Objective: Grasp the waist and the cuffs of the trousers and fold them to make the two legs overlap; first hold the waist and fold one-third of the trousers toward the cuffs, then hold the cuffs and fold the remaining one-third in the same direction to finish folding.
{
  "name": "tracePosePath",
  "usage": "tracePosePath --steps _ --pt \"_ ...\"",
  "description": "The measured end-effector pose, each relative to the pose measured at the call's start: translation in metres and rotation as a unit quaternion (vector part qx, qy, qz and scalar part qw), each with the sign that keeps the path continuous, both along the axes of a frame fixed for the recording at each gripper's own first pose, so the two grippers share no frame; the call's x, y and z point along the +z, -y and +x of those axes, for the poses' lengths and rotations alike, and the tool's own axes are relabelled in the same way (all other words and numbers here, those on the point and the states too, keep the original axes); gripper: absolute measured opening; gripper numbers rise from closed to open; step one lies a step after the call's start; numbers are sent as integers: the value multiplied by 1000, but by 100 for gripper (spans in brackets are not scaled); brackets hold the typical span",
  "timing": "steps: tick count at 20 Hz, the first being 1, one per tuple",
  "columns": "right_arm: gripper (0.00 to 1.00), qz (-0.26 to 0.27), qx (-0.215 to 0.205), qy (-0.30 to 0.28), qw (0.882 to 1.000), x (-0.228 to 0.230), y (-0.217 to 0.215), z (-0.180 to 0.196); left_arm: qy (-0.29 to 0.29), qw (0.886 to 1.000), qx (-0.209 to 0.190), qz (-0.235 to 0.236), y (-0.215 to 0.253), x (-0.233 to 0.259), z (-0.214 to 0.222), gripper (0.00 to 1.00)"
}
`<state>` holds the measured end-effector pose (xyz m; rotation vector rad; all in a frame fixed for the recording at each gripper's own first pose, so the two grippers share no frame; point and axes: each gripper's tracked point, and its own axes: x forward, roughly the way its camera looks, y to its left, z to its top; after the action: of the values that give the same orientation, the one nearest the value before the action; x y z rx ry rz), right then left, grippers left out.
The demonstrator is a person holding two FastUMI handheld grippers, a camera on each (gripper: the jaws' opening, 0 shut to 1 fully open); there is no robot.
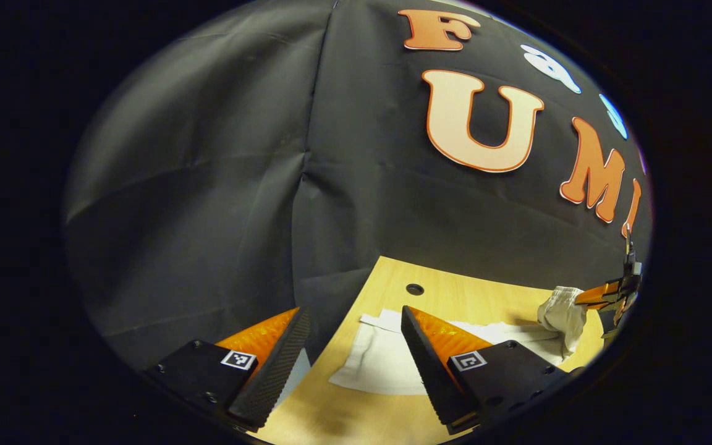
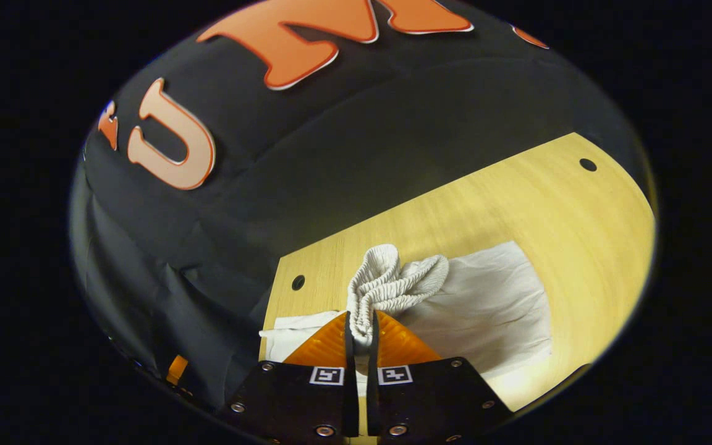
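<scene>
Right gripper (image 2: 361, 327) pinches the trousers' (image 2: 486, 303) bunched waist (image 2: 393, 278), lifted off the wooden table (image 2: 578, 210). Left gripper (image 1: 356, 346) gapes wide and empty just above the cuff end (image 1: 381, 358). The trousers' long axis runs between the two grippers; left is nearer the cuffs.

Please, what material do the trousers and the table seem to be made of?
The trousers look like thin, matte woven cloth, perhaps cotton: they crease softly, and the waistband, pinched between the right gripper fingers, shows fine gathered ribs like elastic. The table looks like light wood or wood-look laminate, with faint straight grain, a smooth low sheen and small round holes.
</scene>
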<state>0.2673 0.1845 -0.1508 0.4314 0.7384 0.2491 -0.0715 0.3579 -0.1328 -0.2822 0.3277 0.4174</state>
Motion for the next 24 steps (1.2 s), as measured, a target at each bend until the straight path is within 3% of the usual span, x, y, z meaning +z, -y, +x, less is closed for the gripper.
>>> tracePosePath --steps 4,8,12,14,15,16,17,20,21,24 --pt "6 -34 14 -38 999 14 -11 29 -7 1000 12 -9 -23 -12 -10 98" --pt "17 -45 31 -56 997 27 -15 33 -12 1000 18 -21 -36 -23 -11 100" --pt "45 -31 50 -64 996 30 -3 45 -15 999 13 -35 -32 -34 -10 98" --pt "66 -30 48 -53 997 36 0 39 -15 999 9 -44 -29 -37 -10 98" --pt "87 -32 44 -49 997 38 -1 36 -16 998 7 -55 -25 -38 -11 98" --pt "95 -34 43 -48 997 39 2 36 -17 997 4 -71 -20 -41 -11 98" --pt "98 -37 43 -48 997 36 3 37 -16 996 1 -92 -12 -45 -12 98" --pt "98 -48 43 -42 997 38 16 32 -11 984 -3 -178 12 -59 -7 99" --pt "98 -49 44 -44 997 37 18 30 -9 977 -3 -211 22 -66 -5 95" --pt "98 -46 49 -53 996 32 26 20 -8 949 5 -315 47 -93 -9 100"
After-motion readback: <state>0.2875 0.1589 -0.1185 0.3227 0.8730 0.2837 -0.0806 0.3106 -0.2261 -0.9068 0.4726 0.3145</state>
